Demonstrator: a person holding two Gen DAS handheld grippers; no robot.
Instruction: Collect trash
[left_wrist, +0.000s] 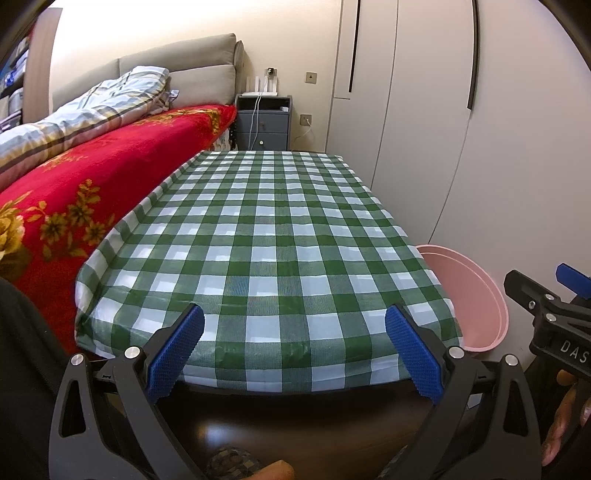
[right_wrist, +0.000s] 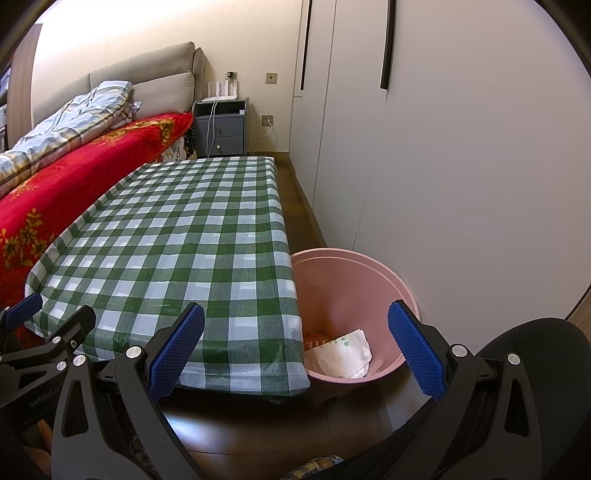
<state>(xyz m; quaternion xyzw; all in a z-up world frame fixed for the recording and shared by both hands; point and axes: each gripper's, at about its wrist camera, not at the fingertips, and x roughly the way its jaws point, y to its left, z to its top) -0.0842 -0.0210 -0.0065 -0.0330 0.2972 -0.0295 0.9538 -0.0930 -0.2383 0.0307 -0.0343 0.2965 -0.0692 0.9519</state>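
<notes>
- Where a low table (left_wrist: 266, 229) stands just beside a bed, a green-and-white checked cloth (right_wrist: 177, 236) covers its whole top, smooth and slightly glossy, edges folded down over the sides.
- The bed carries a plush red blanket (left_wrist: 92, 184) with gold flowers and a striped quilt (left_wrist: 92, 103); a grey nightstand (right_wrist: 219, 127) stands by the far wall, pale wardrobe doors (right_wrist: 443, 147) run along the right, and the floor is dark wood.
- A round pink plastic bin (right_wrist: 373, 269) sits on the floor at the table's near right corner; crumpled white paper (right_wrist: 343, 354) and an orange wrapper (right_wrist: 316, 338) lie inside.
- The left gripper (left_wrist: 293, 354) has its ribbed blue pads spread wide, holding nothing.
- The right gripper (right_wrist: 295, 354) is likewise wide apart and empty, over the bin's edge.
</notes>
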